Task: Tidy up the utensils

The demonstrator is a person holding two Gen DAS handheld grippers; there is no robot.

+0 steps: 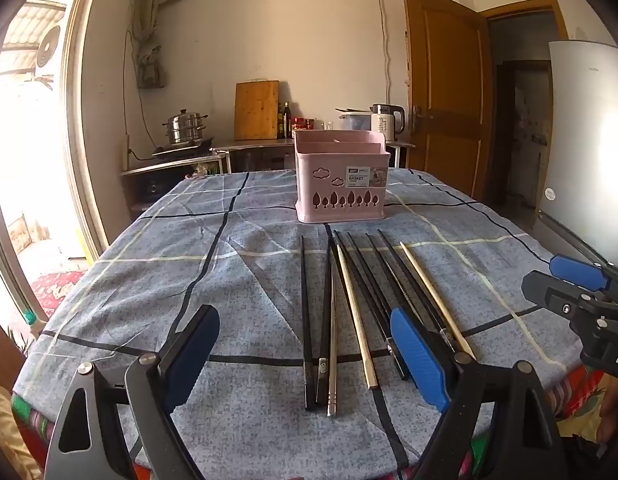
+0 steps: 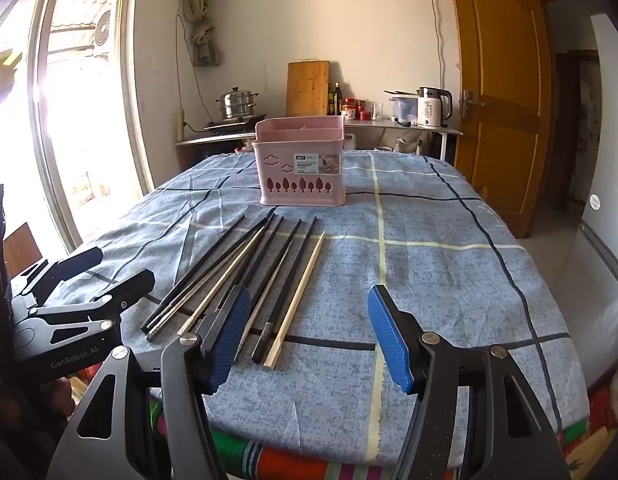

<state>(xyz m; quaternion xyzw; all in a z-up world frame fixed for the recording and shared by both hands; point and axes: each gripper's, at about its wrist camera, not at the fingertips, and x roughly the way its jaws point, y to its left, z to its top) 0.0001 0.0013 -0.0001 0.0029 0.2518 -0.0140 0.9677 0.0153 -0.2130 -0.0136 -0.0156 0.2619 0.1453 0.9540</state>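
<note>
Several chopsticks (image 1: 361, 312), black, pale wood and metal, lie side by side on the blue checked tablecloth (image 1: 237, 280), pointing toward a pink utensil basket (image 1: 341, 178) at the far side. They also show in the right wrist view (image 2: 245, 276), with the basket (image 2: 301, 170) behind them. My left gripper (image 1: 309, 354) is open and empty, low over the near ends of the chopsticks. My right gripper (image 2: 307, 330) is open and empty, just right of the chopsticks' near ends.
The table's front edge (image 2: 349, 456) lies right under both grippers. Behind the table a counter carries a steamer pot (image 1: 185, 126), a cutting board (image 1: 256, 110), bottles and a kettle (image 1: 385, 120). A wooden door (image 1: 445, 88) and a fridge (image 1: 589, 140) stand at the right.
</note>
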